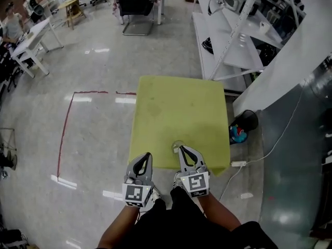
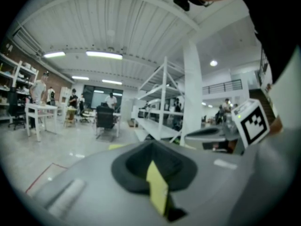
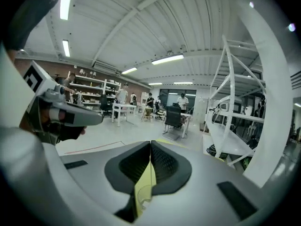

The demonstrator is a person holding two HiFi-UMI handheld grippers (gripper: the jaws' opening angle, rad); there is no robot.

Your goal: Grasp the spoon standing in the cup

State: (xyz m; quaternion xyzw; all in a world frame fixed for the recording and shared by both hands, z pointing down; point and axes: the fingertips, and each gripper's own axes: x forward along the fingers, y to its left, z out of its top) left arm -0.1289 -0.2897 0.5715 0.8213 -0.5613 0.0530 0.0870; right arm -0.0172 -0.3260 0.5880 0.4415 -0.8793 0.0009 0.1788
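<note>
A small clear cup (image 1: 178,147) stands on the yellow-green table (image 1: 179,113), close to its near edge. I cannot make out a spoon in it. My right gripper (image 1: 182,150) is shut, its tip just right of the cup and right by it. My left gripper (image 1: 147,156) is also shut, over the table's near edge to the left of the cup. In the right gripper view the jaws of the right gripper (image 3: 150,145) meet, and a sliver of table with a pale curved rim (image 3: 141,199) shows between them. In the left gripper view the left gripper (image 2: 151,147) shows only a strip of table.
A white shelving rack (image 1: 233,40) stands beyond the table's right side. A black bin (image 1: 246,121) and a white cable with a power strip (image 1: 238,164) lie on the floor to the right. Red tape (image 1: 65,134) marks the floor at left. A black chair (image 1: 134,7) stands far back.
</note>
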